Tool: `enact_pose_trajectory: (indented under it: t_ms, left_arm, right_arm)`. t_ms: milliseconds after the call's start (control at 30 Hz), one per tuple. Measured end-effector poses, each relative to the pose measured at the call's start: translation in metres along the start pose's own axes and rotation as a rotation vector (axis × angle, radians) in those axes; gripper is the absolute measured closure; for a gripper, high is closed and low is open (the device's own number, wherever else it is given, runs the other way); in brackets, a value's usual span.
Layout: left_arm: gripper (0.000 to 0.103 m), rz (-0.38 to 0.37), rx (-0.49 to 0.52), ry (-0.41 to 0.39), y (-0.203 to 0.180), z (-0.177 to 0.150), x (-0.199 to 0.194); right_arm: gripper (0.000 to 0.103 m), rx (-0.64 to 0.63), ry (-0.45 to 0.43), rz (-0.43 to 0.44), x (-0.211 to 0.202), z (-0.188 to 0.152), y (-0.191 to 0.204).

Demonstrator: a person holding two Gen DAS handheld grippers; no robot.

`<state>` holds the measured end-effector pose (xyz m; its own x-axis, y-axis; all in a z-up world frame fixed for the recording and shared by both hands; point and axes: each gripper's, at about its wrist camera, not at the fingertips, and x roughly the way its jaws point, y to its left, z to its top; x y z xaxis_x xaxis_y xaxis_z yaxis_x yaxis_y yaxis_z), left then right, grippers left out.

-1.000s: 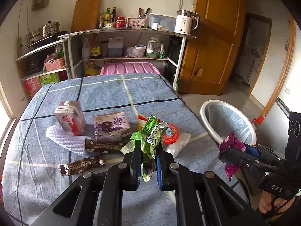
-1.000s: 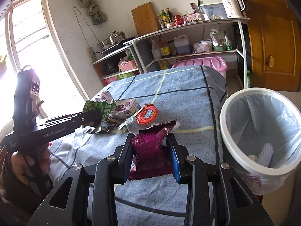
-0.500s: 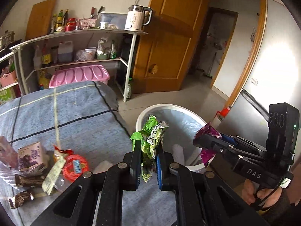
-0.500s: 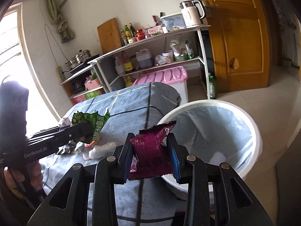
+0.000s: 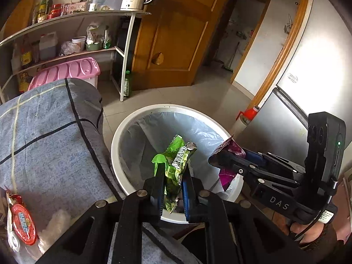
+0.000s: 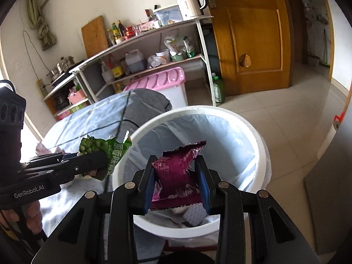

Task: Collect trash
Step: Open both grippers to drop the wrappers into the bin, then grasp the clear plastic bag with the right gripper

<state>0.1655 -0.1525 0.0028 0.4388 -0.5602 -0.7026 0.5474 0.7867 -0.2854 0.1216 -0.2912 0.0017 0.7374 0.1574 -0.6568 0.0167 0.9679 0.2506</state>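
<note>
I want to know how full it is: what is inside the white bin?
The bin has a clear liner. At the bottom lies a white block and some pale scraps. The purple wrapper in the right gripper covers the rest of the bottom.

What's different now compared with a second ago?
Both grippers swung away from the table to the white bin. The left gripper and right gripper now hang at its mouth. Unchanged: left still clamps the green wrapper, right the purple wrapper; nothing dropped.
</note>
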Motion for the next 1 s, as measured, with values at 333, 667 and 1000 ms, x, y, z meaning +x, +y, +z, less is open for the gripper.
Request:
enact_pose_trajectory:
  t_ms: [333,667,1000]
  left_arm:
    - [0.057,0.003,-0.009,0.013,0.004,-0.002,0.005]
    - [0.057,0.092,-0.034,-0.073,0.02,-0.018,-0.047]
    - [0.057,0.275,-0.134,-0.158,0.066,-0.06,-0.117]
  right_arm:
    - [0.05,-0.038,0.046,-0.046,0.014,-0.003,-0.007]
    - [0.05,-0.01,0.016,-0.014,-0.004,-0.006,0.009]
    - [0.05,-0.062,-0.007,0.114,-0.016,-0.015,0.068]
